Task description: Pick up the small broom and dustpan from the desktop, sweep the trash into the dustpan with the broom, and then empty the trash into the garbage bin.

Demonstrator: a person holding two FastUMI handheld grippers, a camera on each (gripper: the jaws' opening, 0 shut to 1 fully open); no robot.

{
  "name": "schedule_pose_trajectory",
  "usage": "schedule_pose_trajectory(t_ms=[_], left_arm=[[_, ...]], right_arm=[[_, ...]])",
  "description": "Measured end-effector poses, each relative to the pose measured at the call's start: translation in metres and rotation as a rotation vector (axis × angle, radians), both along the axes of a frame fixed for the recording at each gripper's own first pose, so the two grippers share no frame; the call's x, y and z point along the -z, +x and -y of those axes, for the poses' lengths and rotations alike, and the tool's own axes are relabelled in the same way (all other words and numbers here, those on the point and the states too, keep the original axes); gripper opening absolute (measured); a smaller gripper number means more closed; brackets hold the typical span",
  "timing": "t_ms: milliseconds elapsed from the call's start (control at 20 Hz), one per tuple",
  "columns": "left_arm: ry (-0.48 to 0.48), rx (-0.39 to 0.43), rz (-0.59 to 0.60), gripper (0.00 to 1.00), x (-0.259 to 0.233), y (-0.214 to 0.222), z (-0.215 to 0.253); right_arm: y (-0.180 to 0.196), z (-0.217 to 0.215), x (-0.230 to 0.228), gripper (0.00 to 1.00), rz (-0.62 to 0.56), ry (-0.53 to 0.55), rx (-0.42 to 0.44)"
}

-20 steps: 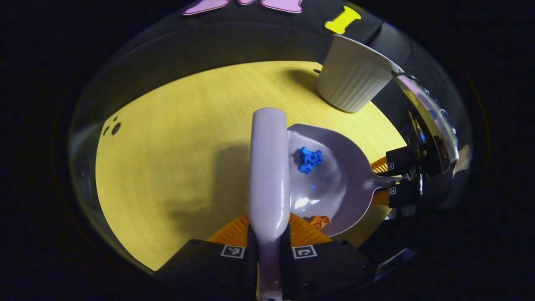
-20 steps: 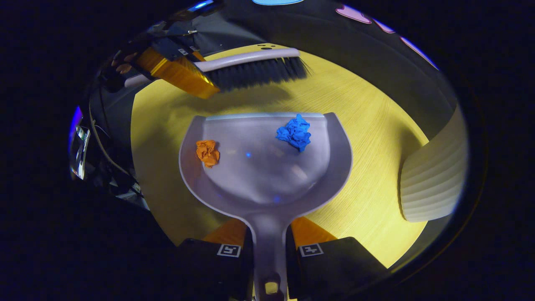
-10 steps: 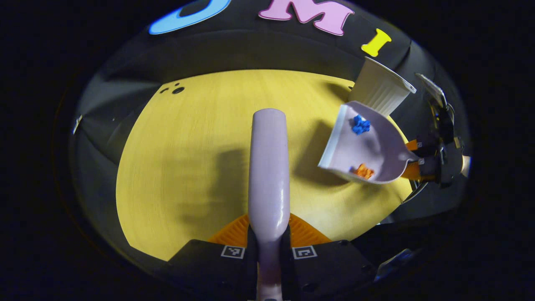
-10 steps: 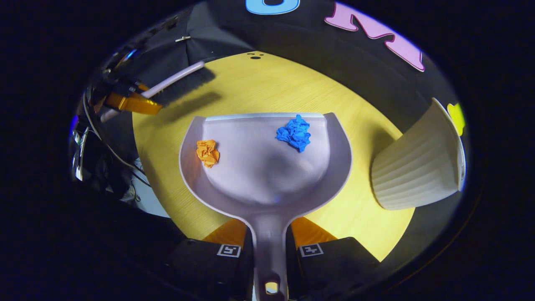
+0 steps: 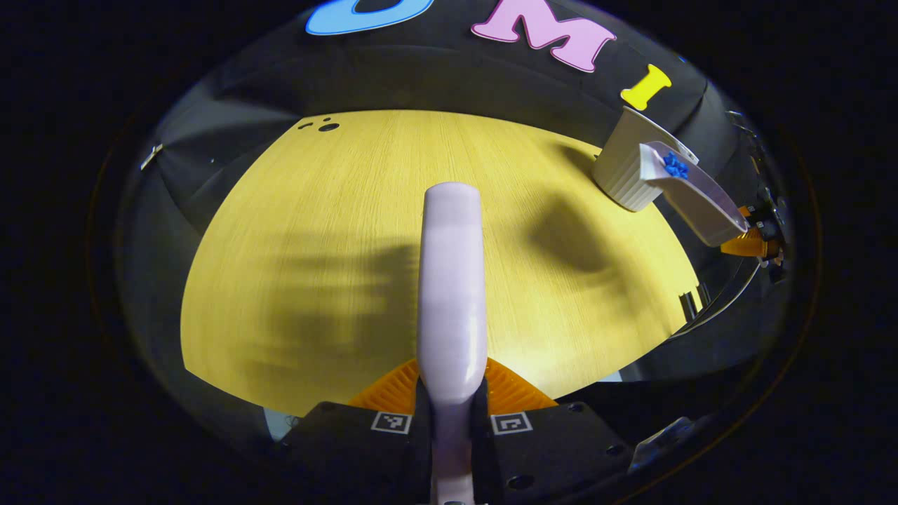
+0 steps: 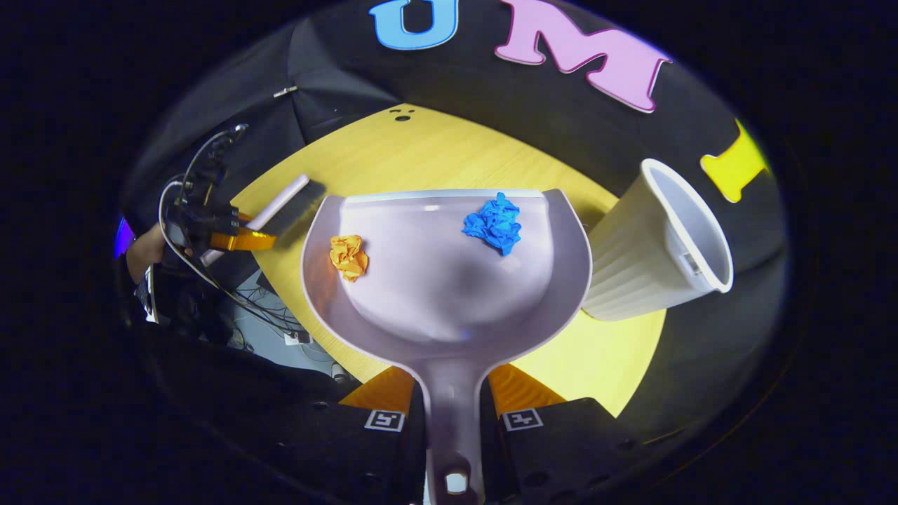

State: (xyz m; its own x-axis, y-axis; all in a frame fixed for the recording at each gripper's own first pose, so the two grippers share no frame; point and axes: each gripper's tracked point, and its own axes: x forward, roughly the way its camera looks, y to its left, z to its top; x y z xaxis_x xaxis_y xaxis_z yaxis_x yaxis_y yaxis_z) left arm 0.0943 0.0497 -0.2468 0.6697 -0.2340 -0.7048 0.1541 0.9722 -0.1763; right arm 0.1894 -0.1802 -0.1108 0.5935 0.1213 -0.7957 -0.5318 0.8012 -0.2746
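Observation:
In the right gripper view my right gripper (image 6: 452, 393) is shut on the handle of the pale lilac dustpan (image 6: 449, 280), which is lifted above the table. A crumpled blue scrap (image 6: 494, 222) and an orange scrap (image 6: 349, 256) lie in the pan. The white ribbed bin (image 6: 649, 245) stands just right of the pan. In the left gripper view my left gripper (image 5: 452, 393) is shut on the lilac broom (image 5: 451, 280), held over the yellow table (image 5: 337, 231). The dustpan (image 5: 694, 200) hangs far right by the bin (image 5: 624, 172), blue scrap (image 5: 675, 165) inside. The broom (image 6: 284, 207) shows at left.
The round yellow table (image 6: 435, 154) has a small group of holes (image 5: 319, 127) near its far edge. Cables (image 6: 210, 266) and a person's hand (image 6: 144, 249) sit beyond the table's left edge in the right gripper view. The booth's black cloth wall rises behind.
The dustpan has risen off the table and moved toward the bin with both scraps in it. The broom has drawn back away from the pan.

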Motion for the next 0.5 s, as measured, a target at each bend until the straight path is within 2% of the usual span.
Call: schedule_pose_trajectory(t_ms=[50, 100, 200, 250, 300, 500], left_arm=[[-0.024, -0.012, -0.006, 0.27, 0.003, -0.002, 0.001], [-0.037, -0.018, -0.011, 0.27, 0.003, -0.004, 0.001], [-0.029, -0.022, -0.014, 0.27, 0.004, -0.004, -0.002], [-0.018, -0.021, -0.014, 0.27, 0.002, -0.004, 0.000], [-0.011, -0.019, -0.012, 0.27, 0.001, -0.004, 0.000], [-0.004, -0.038, -0.014, 0.27, -0.006, -0.008, -0.004]], right_arm=[[-0.003, 0.005, -0.013, 0.41, 0.012, 0.004, 0.014], [-0.002, 0.010, -0.026, 0.36, 0.025, 0.017, 0.035], [0.003, 0.024, -0.055, 0.36, 0.045, 0.059, 0.084], [0.005, 0.030, -0.068, 0.40, 0.057, 0.082, 0.109], [0.007, 0.037, -0.081, 0.36, 0.073, 0.102, 0.133], [0.032, 0.085, -0.129, 0.36, 0.179, 0.119, 0.217]])
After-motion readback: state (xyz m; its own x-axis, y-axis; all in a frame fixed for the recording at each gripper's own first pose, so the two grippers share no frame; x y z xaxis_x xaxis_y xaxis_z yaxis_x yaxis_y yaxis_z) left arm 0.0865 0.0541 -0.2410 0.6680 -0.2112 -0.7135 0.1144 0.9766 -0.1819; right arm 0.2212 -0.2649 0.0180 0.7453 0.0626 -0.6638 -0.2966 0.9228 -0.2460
